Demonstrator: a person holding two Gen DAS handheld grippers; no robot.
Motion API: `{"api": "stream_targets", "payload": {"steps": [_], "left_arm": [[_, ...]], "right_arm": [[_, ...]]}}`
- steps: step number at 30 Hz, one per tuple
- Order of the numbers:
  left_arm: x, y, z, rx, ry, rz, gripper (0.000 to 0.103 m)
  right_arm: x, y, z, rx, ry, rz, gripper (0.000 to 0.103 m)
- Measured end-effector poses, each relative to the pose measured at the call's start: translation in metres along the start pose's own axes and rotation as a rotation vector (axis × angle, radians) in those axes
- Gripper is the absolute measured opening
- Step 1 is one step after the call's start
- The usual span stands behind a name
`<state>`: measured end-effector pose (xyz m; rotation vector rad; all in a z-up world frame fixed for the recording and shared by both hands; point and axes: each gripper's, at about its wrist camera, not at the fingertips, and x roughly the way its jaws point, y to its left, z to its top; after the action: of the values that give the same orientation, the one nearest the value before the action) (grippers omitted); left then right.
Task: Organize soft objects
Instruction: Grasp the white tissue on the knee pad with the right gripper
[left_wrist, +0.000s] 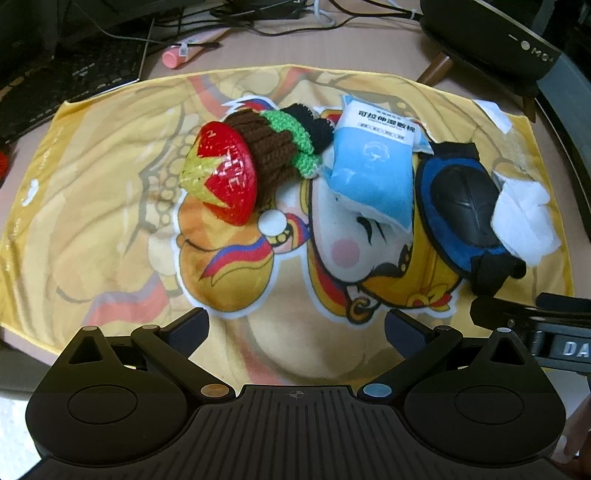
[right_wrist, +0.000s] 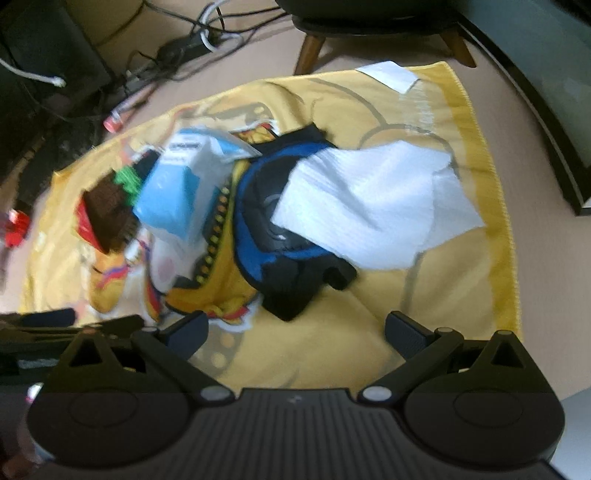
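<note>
Beige surface (left_wrist: 351, 48) under yellow printed towel (left_wrist: 92, 221). Crocheted toy (left_wrist: 258, 155), blue wipes pack (left_wrist: 373, 166), blue-black pad (left_wrist: 461, 210), white tissue (right_wrist: 369, 206) gathered mid-towel. Left tool (left_wrist: 295, 328), right tool (right_wrist: 295, 328): spread wide, empty. Either just grouped or awaiting sorting; cannot tell.

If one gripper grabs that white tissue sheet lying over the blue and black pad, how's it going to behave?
The white tissue sheet looks thin and creased, so it would probably hang limp from a pinch. It drapes over the blue and black pad and follows its shape, which suggests it is very light and may drift or slide off. Its uneven edges hint that it tears easily.
</note>
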<state>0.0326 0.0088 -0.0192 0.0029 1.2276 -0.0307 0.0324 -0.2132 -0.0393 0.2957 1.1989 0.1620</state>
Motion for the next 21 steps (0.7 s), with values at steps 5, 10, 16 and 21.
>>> {"api": "stream_targets", "payload": {"steps": [5, 10, 16, 21], "left_arm": [[0.000, 0.011, 0.005, -0.067, -0.031, -0.119, 0.103], [-0.008, 0.021, 0.011, 0.000, -0.102, -0.181, 0.103], [-0.011, 0.033, 0.024, 0.101, -0.172, -0.191, 0.103], [-0.010, 0.053, 0.036, 0.101, -0.191, -0.222, 0.103]], "right_arm": [[-0.002, -0.007, 0.006, 0.046, -0.012, 0.081, 0.103], [-0.010, -0.012, 0.013, 0.073, -0.065, 0.154, 0.102], [-0.024, -0.003, 0.021, -0.180, -0.293, -0.118, 0.102], [0.000, -0.014, 0.043, -0.186, -0.272, -0.249, 0.081]]}}
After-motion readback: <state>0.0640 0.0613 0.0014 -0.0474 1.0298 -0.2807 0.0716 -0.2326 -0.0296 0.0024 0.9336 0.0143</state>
